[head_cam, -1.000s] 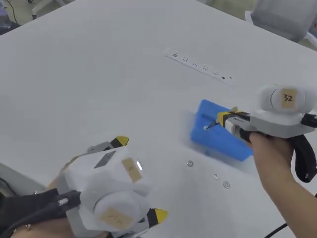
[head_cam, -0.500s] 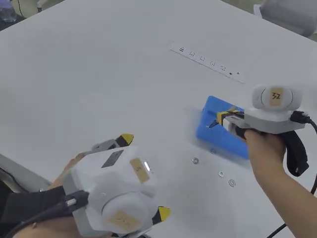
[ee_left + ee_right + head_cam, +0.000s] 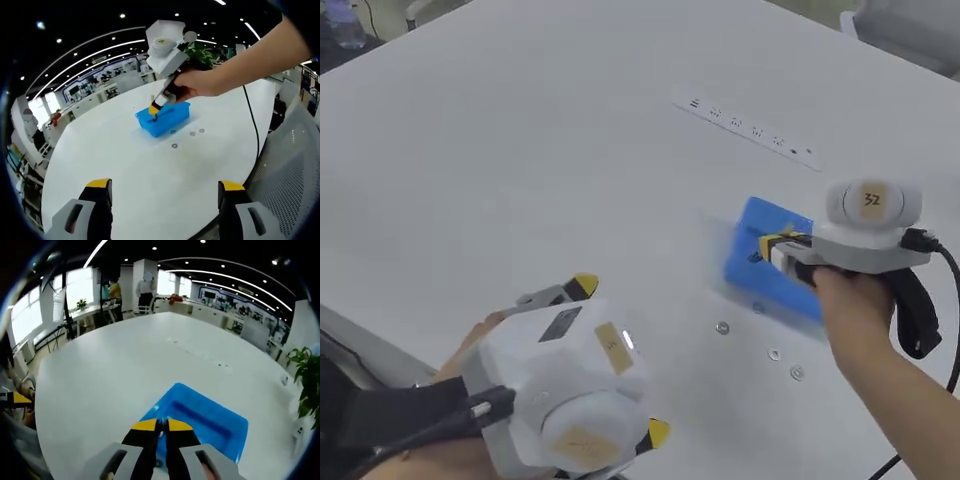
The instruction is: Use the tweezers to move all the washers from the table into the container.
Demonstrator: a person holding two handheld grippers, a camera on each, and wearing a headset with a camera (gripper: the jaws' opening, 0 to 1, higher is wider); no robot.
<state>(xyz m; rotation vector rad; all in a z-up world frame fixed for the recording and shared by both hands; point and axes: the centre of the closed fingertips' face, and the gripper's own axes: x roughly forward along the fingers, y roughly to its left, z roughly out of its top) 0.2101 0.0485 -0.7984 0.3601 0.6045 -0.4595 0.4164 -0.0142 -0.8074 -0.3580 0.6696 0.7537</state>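
Head view: left gripper (image 3: 620, 360) sits low at the left over the white table (image 3: 520, 150), its 2 yellow-tipped jaws wide apart, nothing between them. Right of it, 3 washers (image 3: 774, 354) lie flat on the table in a loose row, just beside the near edge of the blue container (image 3: 770, 275). Right gripper (image 3: 765, 246) is held in a hand (image 3: 850, 310) from the right, its jaw tips over the container. A power strip (image 3: 750, 130) lies on the table beyond the container, well apart from it. Left gripper view: the left gripper (image 3: 165, 185) has both jaws rising far apart at the bottom with bare table between; ahead, the 3 washers (image 3: 192, 133) lie on the table just in front of the container (image 3: 167, 120), and the right gripper (image 3: 155, 107) points down into it with the dark tip of the tweezers (image 3: 156, 117) at the container's rim. Right gripper view: the right gripper (image 3: 159, 424) has its jaws pressed almost together, clamped on the thin tweezers (image 3: 159, 440) that run forward between them, above the open container (image 3: 210, 425); whether a washer sits in the tweezer tip, cannot tell.
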